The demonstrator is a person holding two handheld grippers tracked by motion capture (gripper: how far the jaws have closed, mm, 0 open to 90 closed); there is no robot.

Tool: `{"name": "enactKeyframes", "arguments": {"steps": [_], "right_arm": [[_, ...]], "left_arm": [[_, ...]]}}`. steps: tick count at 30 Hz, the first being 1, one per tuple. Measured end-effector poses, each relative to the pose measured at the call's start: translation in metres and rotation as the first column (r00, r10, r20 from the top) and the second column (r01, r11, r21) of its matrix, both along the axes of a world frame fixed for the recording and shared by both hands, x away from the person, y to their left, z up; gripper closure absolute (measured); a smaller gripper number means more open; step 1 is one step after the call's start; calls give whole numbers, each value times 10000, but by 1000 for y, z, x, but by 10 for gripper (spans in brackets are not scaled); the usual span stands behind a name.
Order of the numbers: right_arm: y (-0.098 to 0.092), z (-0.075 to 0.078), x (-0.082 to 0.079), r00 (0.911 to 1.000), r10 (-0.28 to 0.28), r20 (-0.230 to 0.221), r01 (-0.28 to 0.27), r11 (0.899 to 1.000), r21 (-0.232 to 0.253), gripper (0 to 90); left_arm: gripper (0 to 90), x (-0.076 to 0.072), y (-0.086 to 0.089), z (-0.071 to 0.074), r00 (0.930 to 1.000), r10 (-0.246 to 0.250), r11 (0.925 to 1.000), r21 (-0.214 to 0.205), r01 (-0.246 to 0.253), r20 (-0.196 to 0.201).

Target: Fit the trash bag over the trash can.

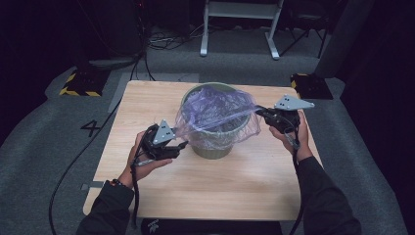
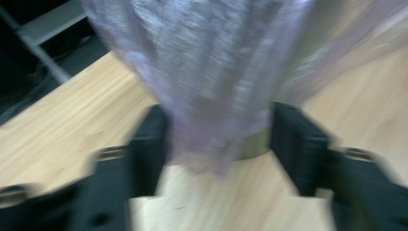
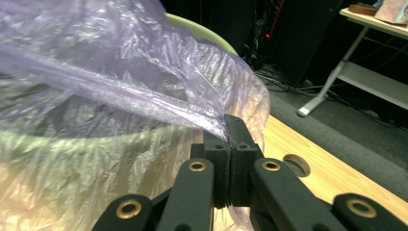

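Note:
An olive-green bin stands on the middle of the wooden table, with a thin purple plastic bag draped in and over it. My right gripper is at the bin's right and is shut on a stretched edge of the bag. In the right gripper view its jaws meet on the film beside the bin rim. My left gripper sits low at the bin's left. In the blurred left gripper view the jaws stand apart, and a hanging fold of bag lies between them.
A white metal frame and cables stand on the grey floor behind the table. Black-and-yellow striped blocks sit off the back left corner and the back right corner. A round hole is in the tabletop near my right gripper.

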State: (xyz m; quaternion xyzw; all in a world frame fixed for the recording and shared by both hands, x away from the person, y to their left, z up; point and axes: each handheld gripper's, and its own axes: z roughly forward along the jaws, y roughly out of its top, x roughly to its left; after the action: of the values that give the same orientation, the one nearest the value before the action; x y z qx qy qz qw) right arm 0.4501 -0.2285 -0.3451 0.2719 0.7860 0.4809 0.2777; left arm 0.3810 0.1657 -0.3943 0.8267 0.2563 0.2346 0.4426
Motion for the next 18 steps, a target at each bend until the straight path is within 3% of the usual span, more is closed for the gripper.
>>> {"name": "enactKeyframes", "arguments": {"steps": [2,4,6,8,10,11,13,14,18], "right_arm": [[0,2,-2,9999,7,125,-7,10000,2,898],[-2,6,-4,9998,46,209,-47,10000,74,897],[-3,9,-5,9994,52,329,-55,9999,117,896],[-3,13,-6,9992,141,368,-149,9997,195,894],[-1,16,-6,9988,164,451,-169,9998,117,890],[-1,18,-6,9987,166,486,-170,9998,88,888],[1,20,-6,9986,165,504,-168,9998,50,881],[2,20,-5,9986,164,500,-165,9999,18,878],[5,22,0,9989,94,465,-88,9999,-133,873]], "left_arm": [[206,-7,6,6,9995,-280,9978,-596,288,147],[146,-13,11,12,9982,-557,9936,-968,575,212],[155,-18,16,21,9973,-443,9904,-1285,517,594],[161,-17,19,31,9973,-183,9902,-1371,280,717],[163,-14,23,38,9970,-176,9840,-1753,307,756],[166,-13,24,40,9974,-49,9849,-1724,172,715],[178,-9,22,42,9953,258,9925,-1211,-143,938],[194,-6,21,42,9944,217,9944,-1048,-108,1036],[305,10,19,40,9965,122,9987,-507,-80,824]]}}
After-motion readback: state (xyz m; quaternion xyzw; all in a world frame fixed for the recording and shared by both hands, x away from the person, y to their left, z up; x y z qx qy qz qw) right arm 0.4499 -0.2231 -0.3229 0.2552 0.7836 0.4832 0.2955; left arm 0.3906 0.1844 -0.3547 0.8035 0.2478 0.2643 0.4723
